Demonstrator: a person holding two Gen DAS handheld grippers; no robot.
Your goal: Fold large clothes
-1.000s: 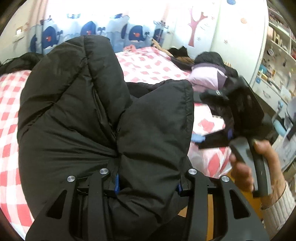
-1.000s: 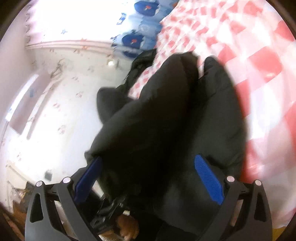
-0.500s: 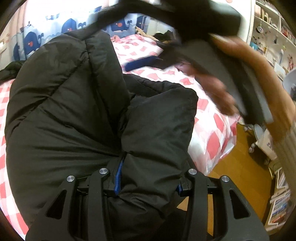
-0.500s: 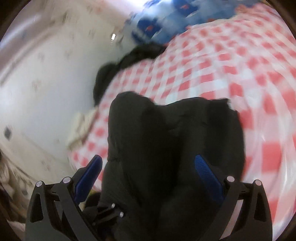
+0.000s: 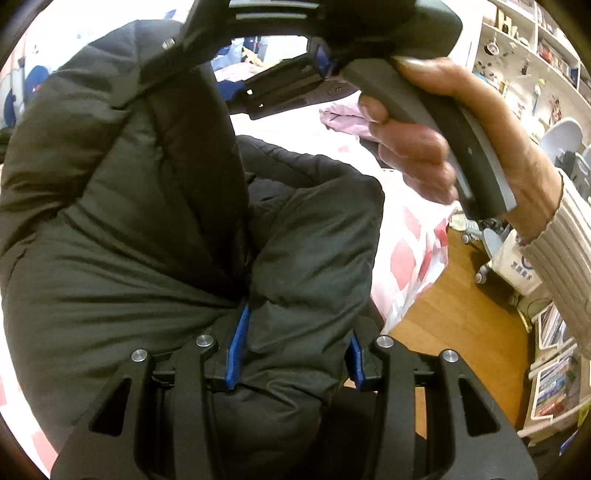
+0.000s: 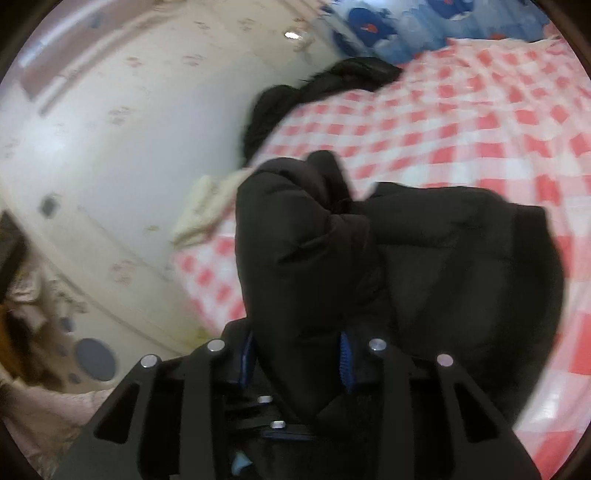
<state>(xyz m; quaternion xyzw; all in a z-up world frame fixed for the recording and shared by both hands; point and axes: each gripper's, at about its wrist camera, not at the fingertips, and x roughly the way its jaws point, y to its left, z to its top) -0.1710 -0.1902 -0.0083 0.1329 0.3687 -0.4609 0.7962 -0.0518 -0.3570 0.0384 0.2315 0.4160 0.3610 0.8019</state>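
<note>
Black padded jacket (image 5: 155,206) fabric sits bunched between our left fingers (image 5: 236,343), whose blue pads press into a thick fold of it from both sides, so we hold that fold clamped in the left gripper (image 5: 295,354). From there the jacket swells upward and away from us in two puffy lobes with a deep crease between them, filling most of the left wrist view.

Our right fingers (image 6: 345,362) are closing on another thick fold of the same jacket (image 6: 369,266); the blue pads of the right gripper (image 6: 295,358) already bear against the fabric on either side. In the left wrist view we see this right gripper (image 5: 258,59) from outside, held high over the jacket's top edge by our right hand (image 5: 443,129), with a ribbed cream sleeve (image 5: 565,236) at the wrist.

The jacket rests on a bed with a red-and-white checked cover (image 6: 480,122), near its edge. A second dark garment (image 6: 332,85) lies farther up the bed by the wall, and a pale lilac one (image 5: 343,114) lies beyond our right hand. Off the bed's side we see wooden floor (image 5: 461,321) and white shelves (image 5: 524,48) of small things; blue whale-print fabric (image 6: 388,26) hangs behind the bed.
</note>
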